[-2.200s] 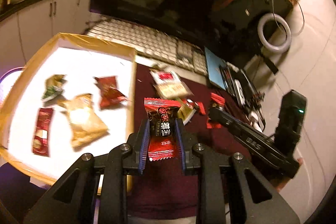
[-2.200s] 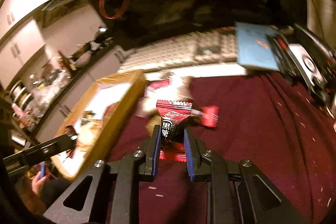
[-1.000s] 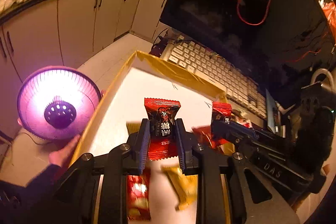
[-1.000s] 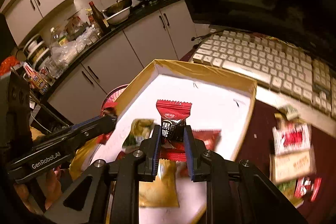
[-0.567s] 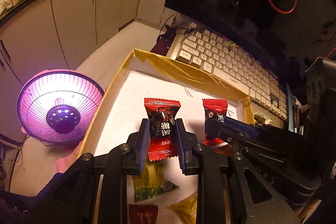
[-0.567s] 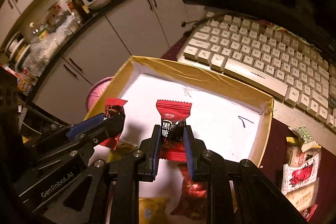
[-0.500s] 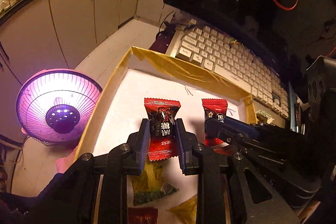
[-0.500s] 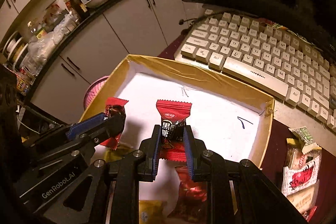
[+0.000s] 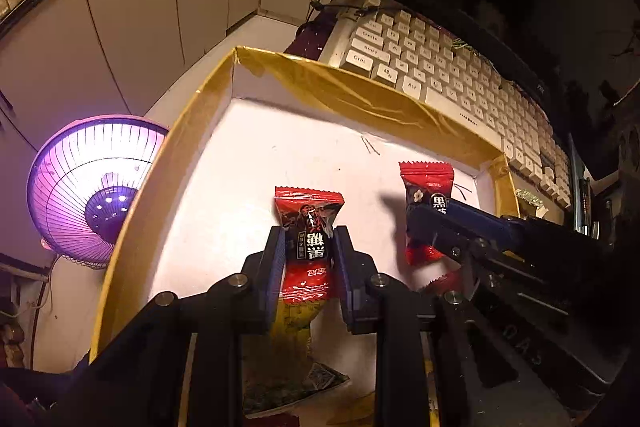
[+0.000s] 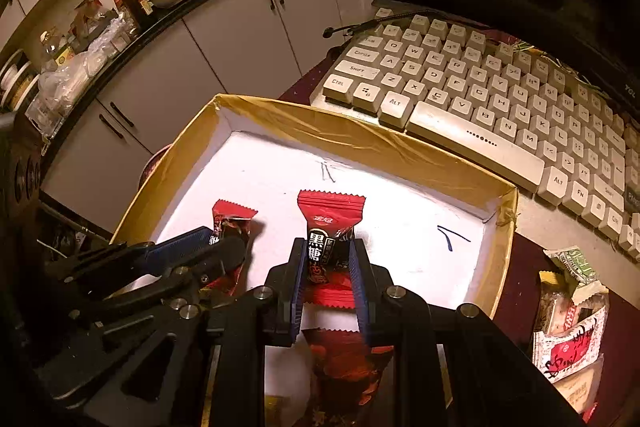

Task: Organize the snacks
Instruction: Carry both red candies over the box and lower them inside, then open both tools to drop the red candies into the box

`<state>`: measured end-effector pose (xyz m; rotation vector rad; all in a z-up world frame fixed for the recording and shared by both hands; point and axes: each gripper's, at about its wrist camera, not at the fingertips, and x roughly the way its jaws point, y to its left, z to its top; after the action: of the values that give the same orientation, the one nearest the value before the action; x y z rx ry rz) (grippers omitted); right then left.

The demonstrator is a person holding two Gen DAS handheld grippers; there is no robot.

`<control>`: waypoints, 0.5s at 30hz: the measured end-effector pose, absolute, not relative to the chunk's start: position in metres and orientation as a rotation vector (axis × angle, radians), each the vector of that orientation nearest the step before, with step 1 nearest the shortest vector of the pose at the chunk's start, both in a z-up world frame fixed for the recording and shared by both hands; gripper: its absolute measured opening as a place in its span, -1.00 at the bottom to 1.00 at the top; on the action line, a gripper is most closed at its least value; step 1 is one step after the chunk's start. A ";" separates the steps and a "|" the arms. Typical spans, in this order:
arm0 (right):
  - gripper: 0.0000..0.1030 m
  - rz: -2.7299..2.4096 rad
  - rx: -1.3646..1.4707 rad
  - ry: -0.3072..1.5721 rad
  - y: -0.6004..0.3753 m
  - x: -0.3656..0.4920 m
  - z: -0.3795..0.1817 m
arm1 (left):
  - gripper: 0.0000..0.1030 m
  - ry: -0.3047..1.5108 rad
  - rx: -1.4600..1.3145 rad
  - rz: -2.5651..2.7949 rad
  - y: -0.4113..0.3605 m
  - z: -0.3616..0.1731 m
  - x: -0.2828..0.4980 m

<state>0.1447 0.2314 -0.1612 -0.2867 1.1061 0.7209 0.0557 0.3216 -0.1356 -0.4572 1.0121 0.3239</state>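
The left gripper is clamped on a red candy, and the right gripper grips a second red candy; both hang above the white floor of a shallow box with crinkled yellow-taped walls. Each gripper's black frame hides the box's near end, where a green packet and a dark red packet are only partly visible. A cream keyboard lies just beyond the box. A glowing wire-guarded fan stands beside it.
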 end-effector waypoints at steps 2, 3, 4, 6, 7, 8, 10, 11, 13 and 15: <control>-0.59 0.719 -0.287 1.112 0.231 0.145 -0.162 | -0.58 1.013 -0.449 0.328 0.320 -0.136 0.056; -0.59 0.718 -0.285 1.111 0.232 0.145 -0.163 | -0.58 1.014 -0.449 0.329 0.320 -0.136 0.056; -0.59 0.717 -0.285 1.109 0.231 0.145 -0.163 | -0.58 1.013 -0.452 0.328 0.320 -0.136 0.056; -0.59 0.710 -0.288 1.109 0.231 0.146 -0.164 | -0.58 1.012 -0.446 0.330 0.319 -0.136 0.056; -0.59 0.707 -0.287 1.110 0.231 0.147 -0.164 | -0.58 1.012 -0.441 0.333 0.318 -0.136 0.056; -0.59 0.705 -0.285 1.111 0.231 0.147 -0.163 | -0.58 1.011 -0.441 0.334 0.318 -0.136 0.056; -0.59 0.701 -0.291 1.107 0.230 0.147 -0.164 | -0.58 1.010 -0.438 0.336 0.317 -0.136 0.056; -0.59 0.699 -0.295 1.107 0.230 0.147 -0.164 | -0.58 1.009 -0.439 0.336 0.318 -0.136 0.056; -0.58 0.695 -0.295 1.110 0.230 0.147 -0.165 | -0.58 1.006 -0.439 0.335 0.318 -0.136 0.055; -0.59 0.695 -0.304 1.111 0.231 0.146 -0.167 | -0.58 1.005 -0.433 0.338 0.318 -0.136 0.054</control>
<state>0.1456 0.2311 -0.1668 -0.3039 1.1112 0.6953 0.0543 0.3178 -0.1362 -0.4332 1.0046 0.3381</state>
